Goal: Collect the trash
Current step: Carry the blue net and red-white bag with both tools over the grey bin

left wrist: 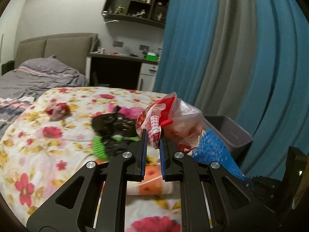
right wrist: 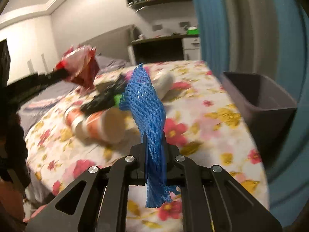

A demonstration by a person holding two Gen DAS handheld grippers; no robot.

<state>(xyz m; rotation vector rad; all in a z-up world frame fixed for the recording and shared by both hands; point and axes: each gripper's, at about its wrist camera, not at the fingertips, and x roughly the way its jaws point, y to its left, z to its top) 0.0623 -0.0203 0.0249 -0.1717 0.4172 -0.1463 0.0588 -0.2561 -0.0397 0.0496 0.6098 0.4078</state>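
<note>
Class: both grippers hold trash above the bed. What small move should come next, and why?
Probably carry both toward the grey bin beside the bed: the left gripper is shut on the red-and-white plastic bag, the right gripper on the blue foam net.

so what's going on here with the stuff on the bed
A person is clearing trash off a flowered bedspread with a gripper in each hand. The left gripper is shut on a crumpled red and white plastic bag, held above the bed. The right gripper is shut on a blue foam net sleeve. A grey bin stands open at the bed's edge. Orange and white cups and a black and green wrapper lie on the spread.
</note>
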